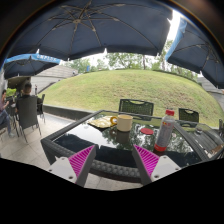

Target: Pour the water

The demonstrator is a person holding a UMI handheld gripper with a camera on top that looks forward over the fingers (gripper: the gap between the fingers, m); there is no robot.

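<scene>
Spread apart, the claw [116, 160] holds nothing; its two fingers, each faced with a magenta pad [83, 160], reach toward a wicker table with a clear gap between them.

Overhead hangs a big dark umbrella [95, 25], its ribs fanning out from the middle, with more umbrellas [192, 45] off to the right and a lower one [30, 66] to the left. Beyond the table rises a sloping green lawn [115, 88] with trees along its top edge.

Just ahead of the fingers stands the table [120, 150], glass-topped with a dark woven frame. Wicker chairs [136, 106] stand at its far side. Further left, well apart from the table, a person [20, 100] sits in another chair on the pale paving [25, 150].

On the tabletop, beyond the fingers, sits a pale cup [124, 124], roughly in line with the gap between them. Just left of the cup lies a yellowish plate-like thing [103, 122]. To the right of the cup is a bottle with a red cap [166, 133], upright near the right finger's tip, beside a small red item [148, 131] whose nature I cannot tell.
</scene>
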